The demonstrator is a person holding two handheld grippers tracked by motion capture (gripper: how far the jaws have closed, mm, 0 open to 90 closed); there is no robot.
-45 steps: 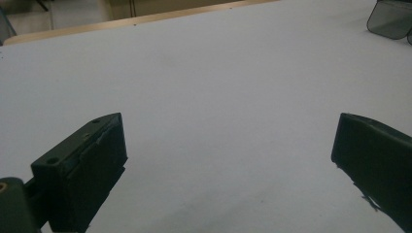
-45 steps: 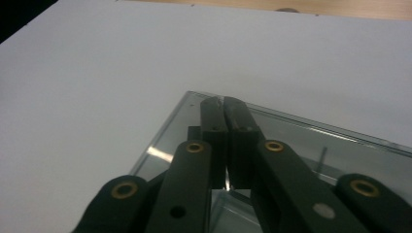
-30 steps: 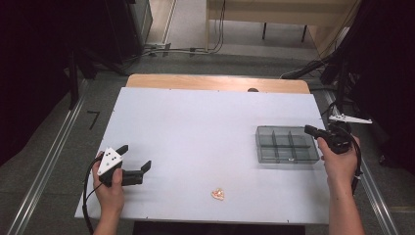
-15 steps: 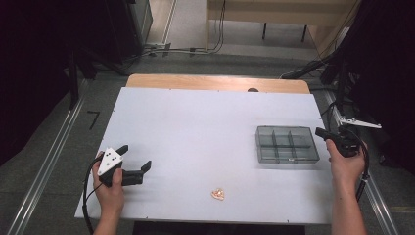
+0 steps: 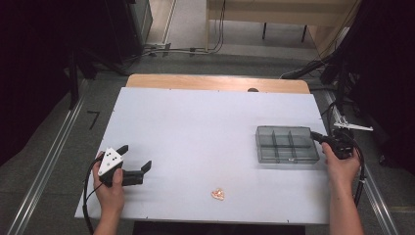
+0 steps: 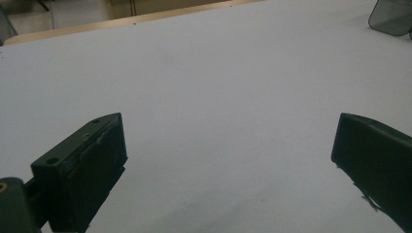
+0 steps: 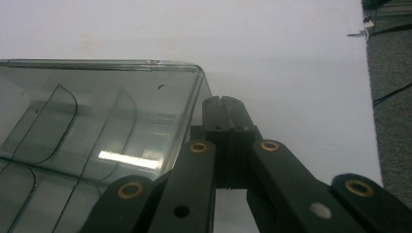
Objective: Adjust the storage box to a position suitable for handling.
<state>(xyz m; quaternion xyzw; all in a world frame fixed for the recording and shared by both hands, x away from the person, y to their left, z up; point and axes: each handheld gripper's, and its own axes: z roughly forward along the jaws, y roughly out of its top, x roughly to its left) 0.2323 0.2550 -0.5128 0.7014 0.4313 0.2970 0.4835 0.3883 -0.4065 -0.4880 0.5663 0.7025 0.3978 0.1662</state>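
While left gripper rests w/ jaws apart, right gripper jaws together beside compartment box

The small orange thing near the worktop's front edge is too small to identify, the clear compartment box runs off the right gripper view's left and bottom edges, and only its corner reaches the left gripper view.

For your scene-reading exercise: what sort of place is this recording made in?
Probably a lab or recording studio: a bare white table with a compartment box, dark curtains around it, cables on the floor.
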